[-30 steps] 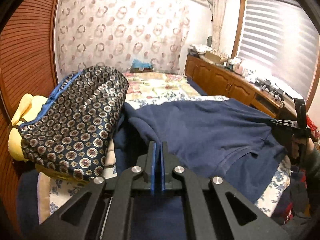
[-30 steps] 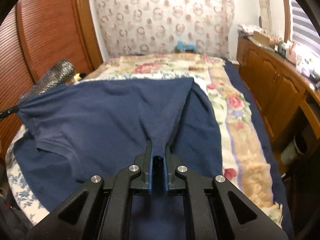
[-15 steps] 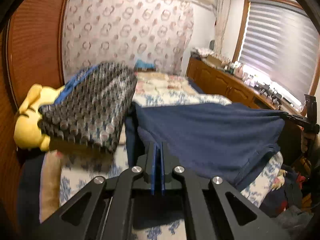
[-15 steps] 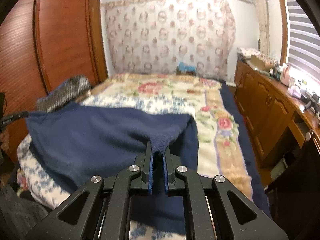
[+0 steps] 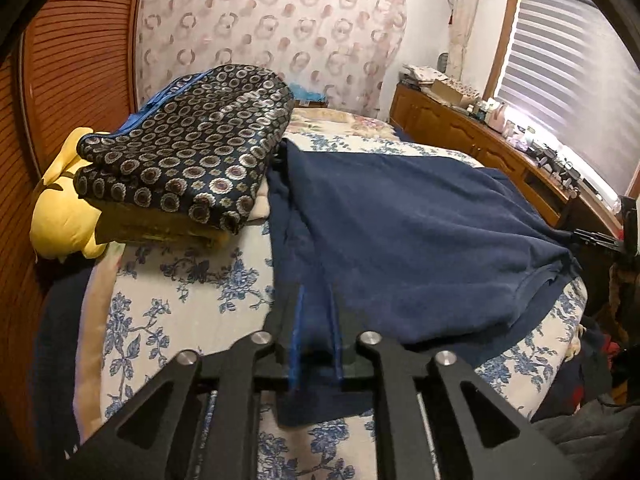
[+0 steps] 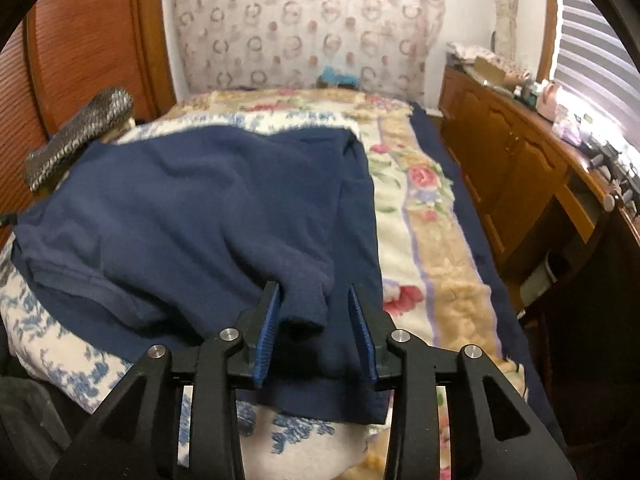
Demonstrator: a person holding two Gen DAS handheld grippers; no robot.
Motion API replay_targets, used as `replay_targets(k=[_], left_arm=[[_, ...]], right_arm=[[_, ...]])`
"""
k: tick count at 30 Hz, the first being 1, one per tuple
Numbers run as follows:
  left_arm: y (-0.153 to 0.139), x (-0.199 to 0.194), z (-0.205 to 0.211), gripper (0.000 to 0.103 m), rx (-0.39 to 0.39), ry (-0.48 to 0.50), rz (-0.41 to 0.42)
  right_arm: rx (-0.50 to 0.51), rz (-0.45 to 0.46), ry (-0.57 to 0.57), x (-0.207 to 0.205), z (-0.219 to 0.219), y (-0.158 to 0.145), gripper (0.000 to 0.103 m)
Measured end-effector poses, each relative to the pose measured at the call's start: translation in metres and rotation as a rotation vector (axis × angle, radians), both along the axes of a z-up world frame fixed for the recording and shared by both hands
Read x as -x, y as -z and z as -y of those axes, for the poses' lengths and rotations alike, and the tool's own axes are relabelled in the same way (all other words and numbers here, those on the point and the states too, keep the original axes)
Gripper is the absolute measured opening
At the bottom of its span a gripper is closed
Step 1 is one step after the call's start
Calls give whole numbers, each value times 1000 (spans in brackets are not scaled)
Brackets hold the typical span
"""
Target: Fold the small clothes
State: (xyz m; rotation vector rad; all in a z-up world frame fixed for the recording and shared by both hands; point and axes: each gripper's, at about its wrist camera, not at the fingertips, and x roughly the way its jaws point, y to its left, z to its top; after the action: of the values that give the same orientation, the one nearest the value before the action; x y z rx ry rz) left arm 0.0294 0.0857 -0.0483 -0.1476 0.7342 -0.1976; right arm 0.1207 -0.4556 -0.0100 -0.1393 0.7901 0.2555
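Note:
A navy blue garment (image 5: 400,232) lies folded over itself across the bed, with its near edge toward me. My left gripper (image 5: 316,312) sits low over the garment's near left corner. Its jaws are opening, and the cloth lies slack between the blue pads (image 5: 298,320). In the right wrist view the same garment (image 6: 200,208) spreads to the left. My right gripper (image 6: 314,312) is over its near right corner, jaws opening, and a loose fold of cloth droops between the pads (image 6: 268,328) without being pinched. The right gripper also shows at the far right of the left wrist view (image 5: 600,238).
A folded dark cushion with a ring pattern (image 5: 192,148) rests on a yellow plush toy (image 5: 60,216) at the left of the bed. The blue-flowered bed cover (image 5: 180,300) and a rose blanket (image 6: 420,200) lie beneath. A wooden sideboard (image 6: 512,168) lines the right wall and a wardrobe (image 5: 72,60) the left.
Both grippers drew the garment's edge toward the near side of the bed and sank. Their jaws, shut on the cloth before, now stand parted with the cloth slack on the bed.

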Motion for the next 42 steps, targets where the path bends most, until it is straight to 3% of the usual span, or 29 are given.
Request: replay_targets(k=[7, 12, 19, 25, 27, 29, 30, 37, 42], left_arm=[[-5, 2, 9, 62, -30, 15, 23], [13, -3, 5, 62, -24, -4, -40], [37, -1, 2, 62, -18, -17, -96], [41, 2, 9, 62, -57, -22, -87], [42, 2, 11, 62, -78, -23, -80], [43, 3, 14, 62, -102, -22, -72], [43, 3, 15, 62, -109, -21, -67], [46, 7, 13, 62, -127, -7, -22], [47, 10, 10, 62, -122, -5, 4]], right_arm=[[-68, 1, -116, 22, -39, -5, 40], [-90, -55, -195, 32, -67, 12, 40], [-108, -118, -198, 33, -75, 32, 41], [-130, -115, -179, 26, -82, 39, 41], [-132, -111, -183, 26, -85, 38, 35], [-144, -105, -203, 27, -87, 37, 14], [-154, -104, -216, 28, -88, 35, 9], [-171, -89, -264, 49, -84, 13, 6], [-132, -123, -242, 55, -79, 22, 6]])
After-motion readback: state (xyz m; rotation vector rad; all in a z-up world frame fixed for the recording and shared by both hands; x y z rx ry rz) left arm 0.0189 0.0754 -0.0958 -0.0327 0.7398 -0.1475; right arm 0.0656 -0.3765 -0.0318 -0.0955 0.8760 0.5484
